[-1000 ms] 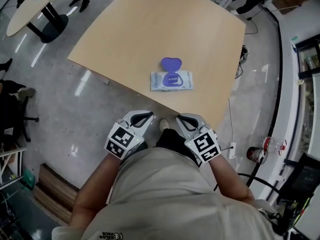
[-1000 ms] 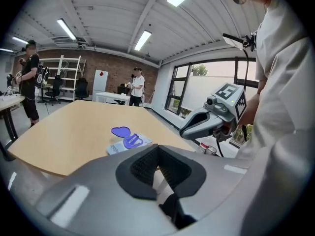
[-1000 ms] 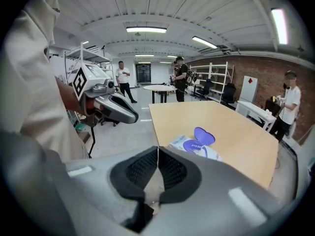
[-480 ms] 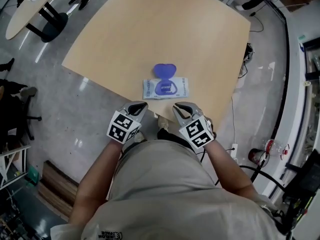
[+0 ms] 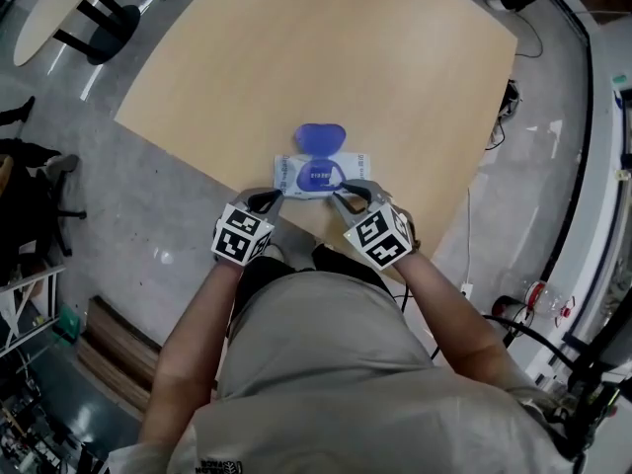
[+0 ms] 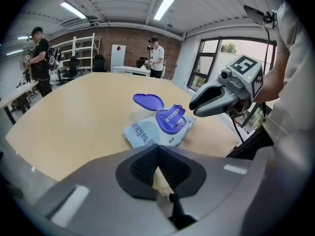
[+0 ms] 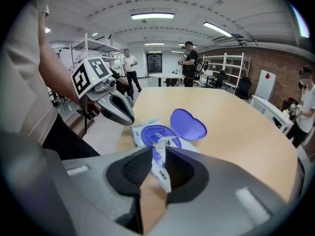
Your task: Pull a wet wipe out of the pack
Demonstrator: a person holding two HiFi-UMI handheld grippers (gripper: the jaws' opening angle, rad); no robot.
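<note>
Pack (image 5: 318, 176) sits just ahead of both jaws, your left gripper's (image 5: 269, 198) closed empty, right gripper's (image 5: 344, 196) just been opening, nothing between yet; the wipe (image 7: 160, 142) looks soft, damp and tear-prone, so pinch its tuft low.

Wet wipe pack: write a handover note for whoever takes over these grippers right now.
Grippers: the left gripper is shut and empty, by the near left corner of the pack. The right gripper has its jaws apart, they have just been opening, and it grips nothing. It is lined up on the opening.
Things: the pack lies flat on the table near the person's edge, with its lid flipped open. What looks like a wipe tip pokes out.
Done: lid open.
Left: pinch the wipe tip, probably steady the pack with the left gripper, and pull the wipe out.
</note>
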